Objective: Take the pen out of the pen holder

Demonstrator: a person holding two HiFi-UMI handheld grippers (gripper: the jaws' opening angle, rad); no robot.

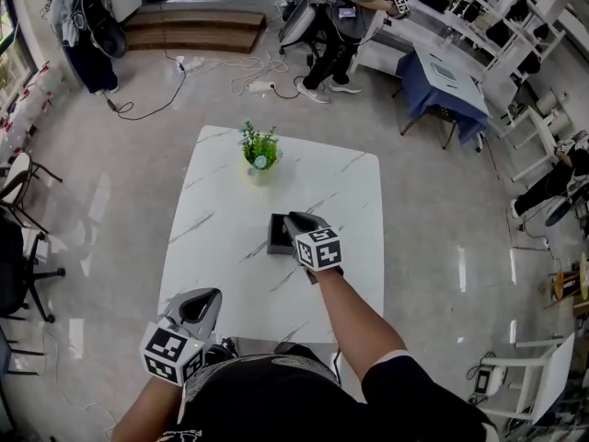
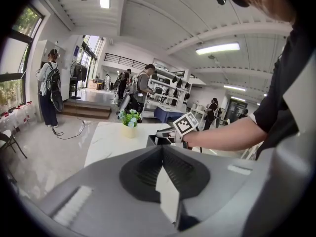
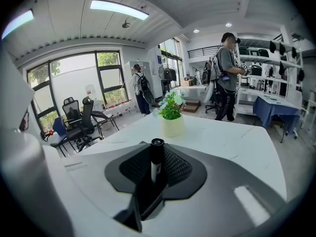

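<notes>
A black pen [image 3: 156,158] with a white band stands upright between the jaws of my right gripper [image 3: 157,152], which is shut on it. Below it lies the dark opening of the black pen holder [image 3: 147,197]. From the head view, the right gripper [image 1: 302,225] hangs over the right edge of the pen holder [image 1: 278,234] at the middle of the white marble table [image 1: 225,247]; the pen is hidden there. My left gripper [image 1: 201,308] is held at the table's near edge, jaws together and empty. The left gripper view also shows the pen holder [image 2: 152,140].
A small potted plant [image 1: 259,152] stands at the table's far side, beyond the holder. Black chairs [image 1: 18,274] stand left of the table, and cables [image 1: 248,72] lie on the floor beyond it. People [image 1: 345,17] are near the shelves at the back.
</notes>
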